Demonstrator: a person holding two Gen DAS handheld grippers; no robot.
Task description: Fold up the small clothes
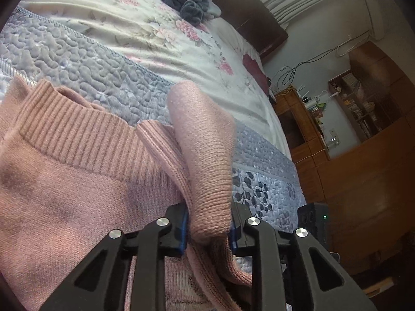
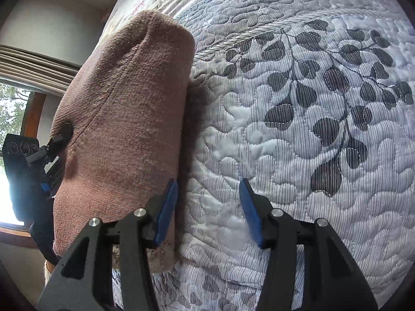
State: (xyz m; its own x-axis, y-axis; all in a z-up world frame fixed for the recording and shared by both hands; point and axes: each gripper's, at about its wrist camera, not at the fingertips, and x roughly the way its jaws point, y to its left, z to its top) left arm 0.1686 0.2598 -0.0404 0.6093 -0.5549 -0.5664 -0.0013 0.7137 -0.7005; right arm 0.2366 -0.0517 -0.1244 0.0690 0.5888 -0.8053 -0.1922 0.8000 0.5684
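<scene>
One pink sweater (image 1: 77,181) lies on one quilt (image 2: 298,129). The left gripper (image 1: 208,229) pinches its sleeve (image 1: 205,155); the right gripper (image 2: 208,210) gapes empty. Only the left view shows the collar (image 1: 77,134).

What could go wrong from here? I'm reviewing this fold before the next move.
The left gripper pinches only a narrow fold of the pink sweater, so the knit may slip out or stretch if pulled hard. The right gripper is open over the quilt, with one pad beside the raised sleeve; closing here could miss the sleeve or catch the quilt.
</scene>
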